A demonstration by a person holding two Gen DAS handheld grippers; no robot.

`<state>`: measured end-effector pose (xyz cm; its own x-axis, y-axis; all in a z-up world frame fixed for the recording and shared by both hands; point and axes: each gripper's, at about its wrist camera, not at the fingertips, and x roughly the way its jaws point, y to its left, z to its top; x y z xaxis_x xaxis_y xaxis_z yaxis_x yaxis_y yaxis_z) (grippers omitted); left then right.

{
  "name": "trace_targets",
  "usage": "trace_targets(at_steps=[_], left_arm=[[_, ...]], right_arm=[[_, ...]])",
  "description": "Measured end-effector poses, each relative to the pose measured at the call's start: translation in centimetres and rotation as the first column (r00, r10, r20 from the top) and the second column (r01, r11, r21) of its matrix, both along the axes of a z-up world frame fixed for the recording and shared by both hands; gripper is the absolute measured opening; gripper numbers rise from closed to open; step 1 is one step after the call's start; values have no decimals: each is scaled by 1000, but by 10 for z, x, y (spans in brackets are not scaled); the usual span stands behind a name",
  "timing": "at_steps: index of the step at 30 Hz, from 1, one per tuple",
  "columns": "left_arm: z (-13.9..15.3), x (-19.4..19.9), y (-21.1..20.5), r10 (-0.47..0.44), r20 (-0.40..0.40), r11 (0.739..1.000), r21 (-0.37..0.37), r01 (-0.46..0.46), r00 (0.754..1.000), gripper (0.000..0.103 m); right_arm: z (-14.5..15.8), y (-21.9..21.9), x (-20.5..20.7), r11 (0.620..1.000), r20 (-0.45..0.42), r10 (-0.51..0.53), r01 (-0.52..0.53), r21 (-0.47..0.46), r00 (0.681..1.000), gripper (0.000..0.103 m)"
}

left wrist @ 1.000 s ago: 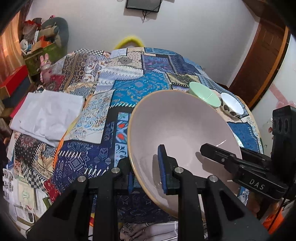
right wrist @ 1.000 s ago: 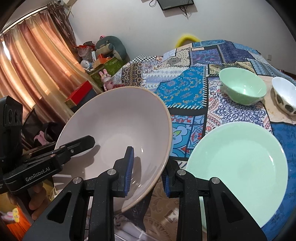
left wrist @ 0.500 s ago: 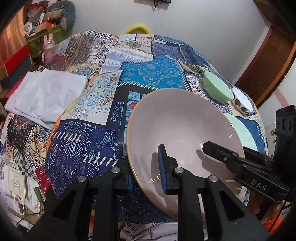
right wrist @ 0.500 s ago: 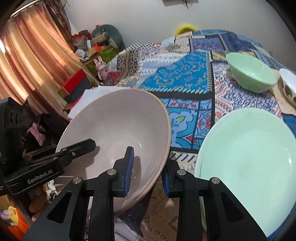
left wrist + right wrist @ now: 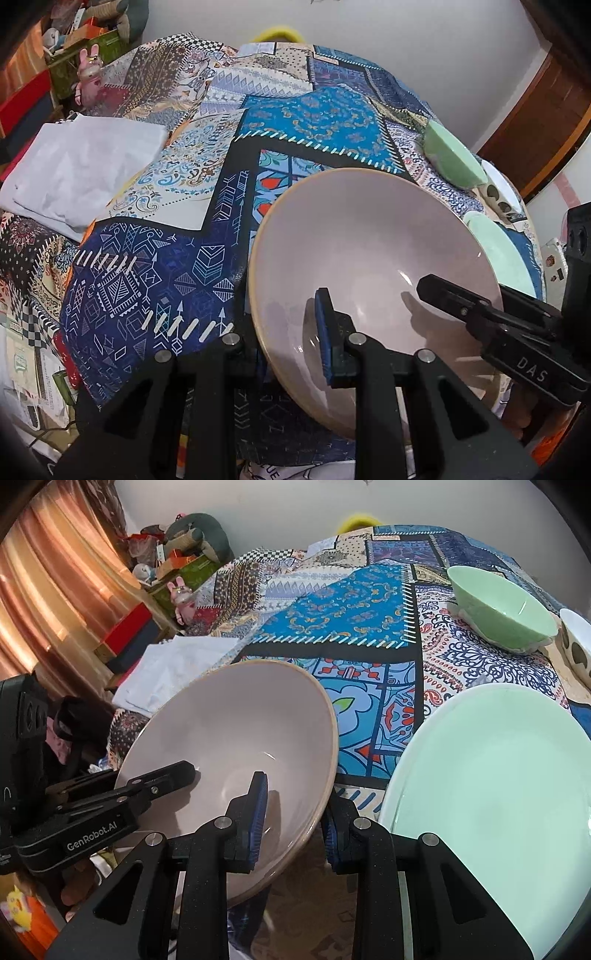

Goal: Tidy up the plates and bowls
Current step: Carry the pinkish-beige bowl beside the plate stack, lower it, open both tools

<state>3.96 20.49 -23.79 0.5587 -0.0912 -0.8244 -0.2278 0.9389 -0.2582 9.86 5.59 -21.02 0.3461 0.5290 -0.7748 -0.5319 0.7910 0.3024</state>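
Observation:
A large pale pink bowl (image 5: 369,240) (image 5: 229,720) hangs just above the near edge of the patchwork-covered table (image 5: 155,288), held from two sides. My left gripper (image 5: 284,343) is shut on the bowl's left rim, one pad inside and one outside. My right gripper (image 5: 295,823) is shut on the opposite rim in the same way. Each gripper also shows in the other's view, the right gripper (image 5: 517,339) and the left gripper (image 5: 110,805). A mint green plate (image 5: 498,794) (image 5: 506,254) lies on the table just right of the bowl.
Farther back on the right stand a mint green bowl (image 5: 506,609) (image 5: 454,158) and a white bowl with dark spots (image 5: 576,646). A folded white cloth (image 5: 81,166) lies at the table's left. Boxes, toys and a curtain (image 5: 55,590) crowd the left side.
Both grippers have sunk with the pink bowl toward the table, so the cloth and the green plate look nearer. The grip on both rims is unchanged.

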Motion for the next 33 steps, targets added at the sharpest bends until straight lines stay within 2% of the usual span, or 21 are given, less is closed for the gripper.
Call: trace_targets(at_steps=[4,11,15,26,28,33], left_arm=[[-3,0,-2,5,6,1000,24,-5,1000,22],[-4,-1,2,20,6,999,-25,-20,1000,22],[0,-5,-1,15,7,1000,-13,-15,1000,22],[30,-25,-11,29,22,997,65,-30,999,23],[38,-27,-14,33,30,997,69,-35,999,29],[58,-27,-24,28,69,994,99,-35,997,34]], right_arm=[[0,5,-1,999,29,14,-13,-39,999,25],[0,1,2,999,31,25,-23,-39,999,27],[4,-5,2,1000,24,13,-13,-26,1000,27],[26,-28,-8,1000,63,0,-1,22,998,28],[33,-36,-9,999,72,-3,0,41,997,28],[48,-58,-8,998,107,-28,21,62,994,33]])
